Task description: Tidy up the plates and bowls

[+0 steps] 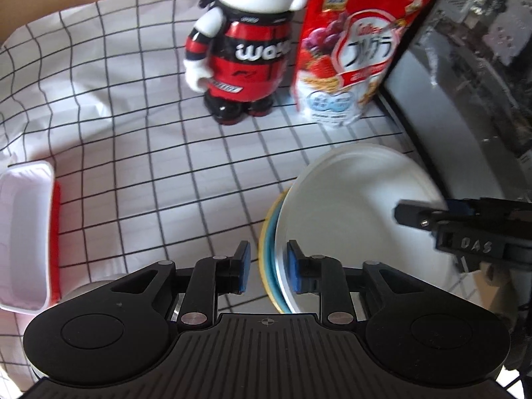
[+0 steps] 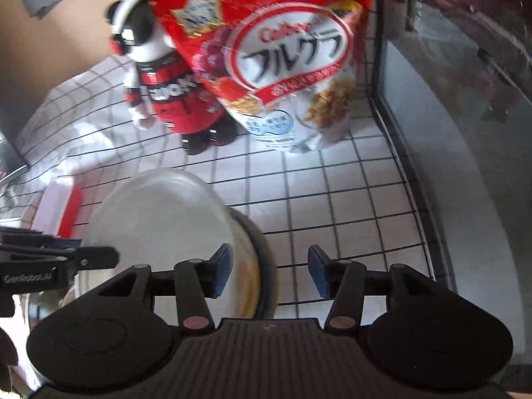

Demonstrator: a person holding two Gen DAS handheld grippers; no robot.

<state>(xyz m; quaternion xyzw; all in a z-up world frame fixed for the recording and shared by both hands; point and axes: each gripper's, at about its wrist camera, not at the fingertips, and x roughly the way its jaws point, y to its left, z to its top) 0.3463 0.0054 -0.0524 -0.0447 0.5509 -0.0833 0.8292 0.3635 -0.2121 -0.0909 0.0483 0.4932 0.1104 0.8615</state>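
A stack of plates stands tilted on edge on the checked cloth: a white plate (image 1: 359,199) in front, with a blue and a yellow plate rim (image 1: 267,232) behind it. My left gripper (image 1: 266,266) straddles the near rims, its blue pads either side with small gaps. My right gripper (image 2: 269,271) is open around the opposite edge of the stack; the white plate (image 2: 156,219) and a dark-rimmed plate (image 2: 262,256) lie between its fingers. The right gripper also shows in the left wrist view (image 1: 465,232).
A red, black and white toy figure (image 1: 239,50) and a red cereal bag (image 1: 355,46) stand behind the plates. A white and red container (image 1: 26,242) lies at the left. A window sill and glass (image 1: 465,99) run along the right.
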